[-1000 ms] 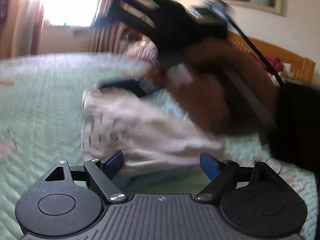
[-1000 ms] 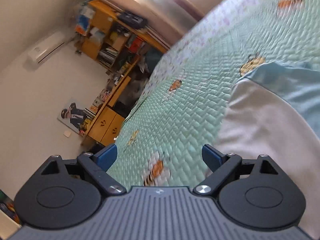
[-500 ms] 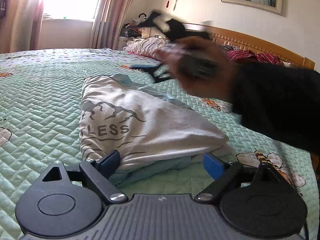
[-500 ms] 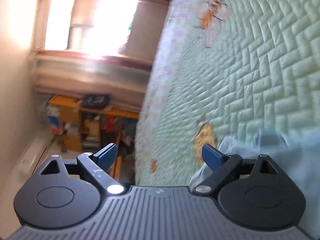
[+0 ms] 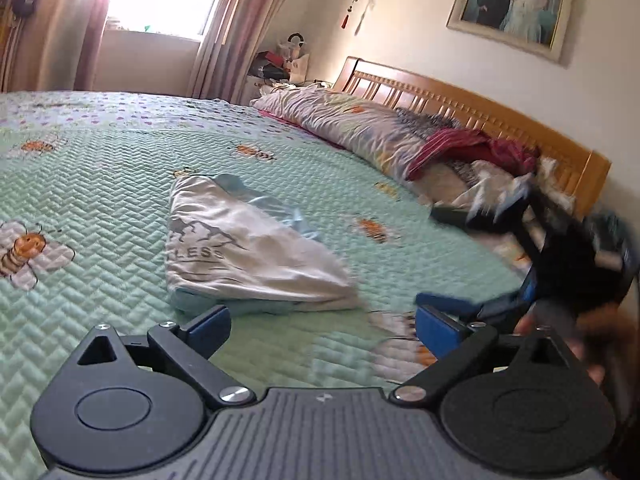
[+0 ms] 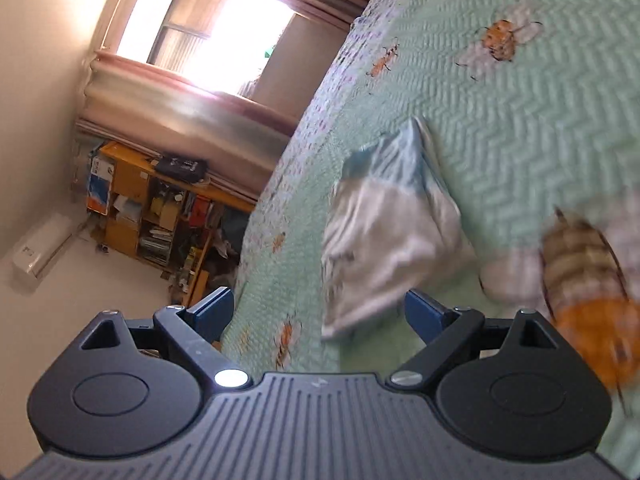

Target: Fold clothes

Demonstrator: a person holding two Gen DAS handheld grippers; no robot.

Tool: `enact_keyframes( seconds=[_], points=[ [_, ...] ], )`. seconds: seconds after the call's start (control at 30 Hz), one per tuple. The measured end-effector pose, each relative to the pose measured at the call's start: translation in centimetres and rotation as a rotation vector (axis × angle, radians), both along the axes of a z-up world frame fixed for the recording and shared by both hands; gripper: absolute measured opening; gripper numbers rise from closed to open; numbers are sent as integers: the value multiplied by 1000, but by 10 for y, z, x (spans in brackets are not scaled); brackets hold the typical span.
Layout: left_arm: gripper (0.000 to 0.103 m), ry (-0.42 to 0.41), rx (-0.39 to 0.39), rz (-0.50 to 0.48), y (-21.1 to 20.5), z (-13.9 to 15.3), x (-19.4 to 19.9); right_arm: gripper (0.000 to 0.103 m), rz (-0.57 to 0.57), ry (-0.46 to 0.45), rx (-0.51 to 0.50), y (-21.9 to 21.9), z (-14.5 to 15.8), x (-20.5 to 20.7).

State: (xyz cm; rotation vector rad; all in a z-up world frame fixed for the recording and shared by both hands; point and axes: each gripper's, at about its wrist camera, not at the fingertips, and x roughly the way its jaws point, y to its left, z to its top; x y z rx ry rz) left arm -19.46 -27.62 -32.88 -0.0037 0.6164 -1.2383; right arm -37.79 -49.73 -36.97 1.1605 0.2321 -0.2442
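Folded garment (image 5: 248,256), white over pale blue, lying flat on the green quilted bed (image 5: 100,200). Upper face bears a grey mountain print and the letters "LESS"; a blue layer protrudes at its far edge.

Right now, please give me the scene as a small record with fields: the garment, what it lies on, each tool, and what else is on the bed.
garment: folded white T-shirt with a mountain print and letters, light blue cloth showing under its edges
surface: green quilted bedspread with bee pictures
left tool: jaws opening, nothing between them, short of the T-shirt
right tool: open, empty, apart from the T-shirt
other things: pillow and unfolded clothes by the wooden headboard
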Motion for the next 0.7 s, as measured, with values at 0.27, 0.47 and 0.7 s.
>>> enact_keyframes(
  seconds=[0.27,0.47,0.7],
  points=[
    [102,-1,31,95,16,43,-15,92,47,61,-195,50,38,-23],
    [102,136,7,88,25,49,1,92,80,52,-197,57,42,-36],
    [102,114,170,237,-8,48,11,92,-3,235,-301,61,61,-27]
  ],
)
